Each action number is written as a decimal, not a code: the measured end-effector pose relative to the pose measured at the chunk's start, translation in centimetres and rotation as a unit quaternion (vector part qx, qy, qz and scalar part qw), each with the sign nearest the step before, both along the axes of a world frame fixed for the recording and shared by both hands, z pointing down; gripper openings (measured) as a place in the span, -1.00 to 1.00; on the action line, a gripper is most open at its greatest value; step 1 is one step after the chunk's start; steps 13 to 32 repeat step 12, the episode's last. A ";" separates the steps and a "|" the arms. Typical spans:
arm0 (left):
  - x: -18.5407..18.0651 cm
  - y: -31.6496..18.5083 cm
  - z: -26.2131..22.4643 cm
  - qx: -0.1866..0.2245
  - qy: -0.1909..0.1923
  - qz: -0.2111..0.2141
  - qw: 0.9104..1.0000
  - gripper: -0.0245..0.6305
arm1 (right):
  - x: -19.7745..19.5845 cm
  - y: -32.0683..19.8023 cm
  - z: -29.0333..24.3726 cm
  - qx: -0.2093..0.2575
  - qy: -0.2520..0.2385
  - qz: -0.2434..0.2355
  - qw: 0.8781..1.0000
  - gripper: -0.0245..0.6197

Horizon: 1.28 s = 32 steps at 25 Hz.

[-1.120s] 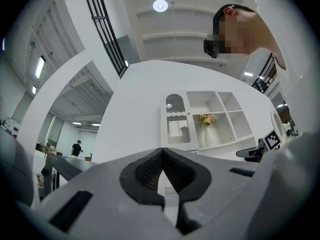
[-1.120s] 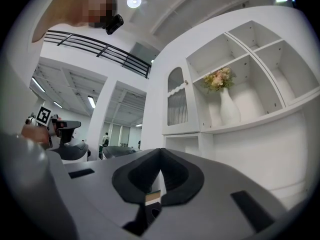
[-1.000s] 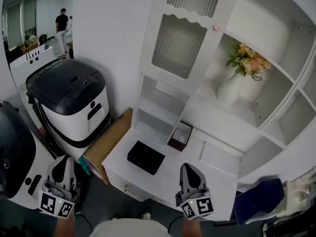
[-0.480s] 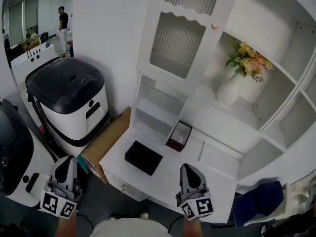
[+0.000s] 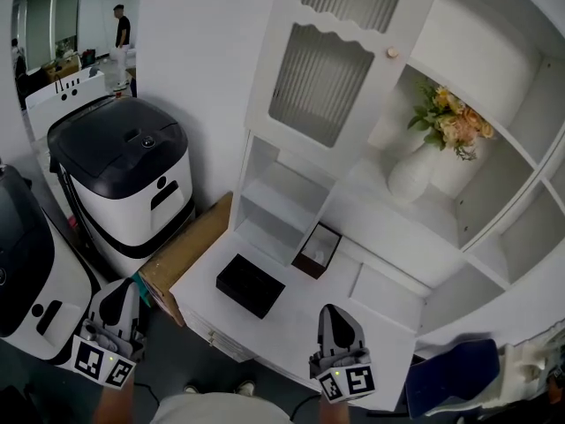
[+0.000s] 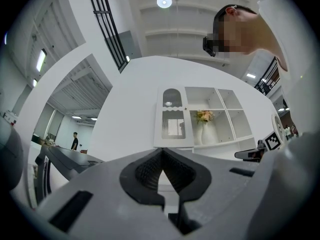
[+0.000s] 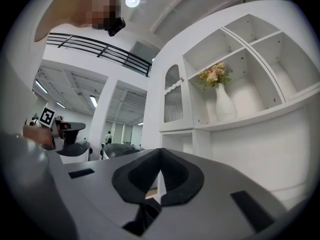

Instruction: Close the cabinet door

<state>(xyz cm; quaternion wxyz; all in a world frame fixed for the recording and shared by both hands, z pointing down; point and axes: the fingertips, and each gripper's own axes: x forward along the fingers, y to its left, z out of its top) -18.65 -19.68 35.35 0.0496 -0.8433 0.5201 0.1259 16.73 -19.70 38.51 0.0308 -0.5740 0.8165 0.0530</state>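
The left tongs [image 5: 117,290] and right tongs [image 5: 329,312] are grey, with black ribbed pads [image 6: 145,171] and black-and-white marker cubes [image 5: 100,362].

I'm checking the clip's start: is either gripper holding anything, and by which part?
Nothing is held: the left gripper and right gripper are shut and empty, away from the open cabinet door.

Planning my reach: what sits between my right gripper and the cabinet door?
Head view: between right gripper and cabinet door lies the desktop with a small open box.
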 end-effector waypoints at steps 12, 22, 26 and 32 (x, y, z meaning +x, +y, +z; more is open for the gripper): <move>2.0 0.0 0.6 -0.007 -0.003 -0.003 1.000 -0.91 | 1.6 0.2 0.2 0.004 -0.002 -0.007 1.000 -0.93; 2.0 0.0 0.6 -0.007 -0.003 -0.003 1.000 -0.91 | 1.6 0.2 0.2 0.004 -0.002 -0.007 1.000 -0.93; 2.0 0.0 0.6 -0.007 -0.003 -0.003 1.000 -0.91 | 1.6 0.2 0.2 0.004 -0.002 -0.007 1.000 -0.93; 2.0 0.0 0.6 -0.007 -0.003 -0.003 1.000 -0.91 | 1.6 0.2 0.2 0.004 -0.002 -0.007 1.000 -0.93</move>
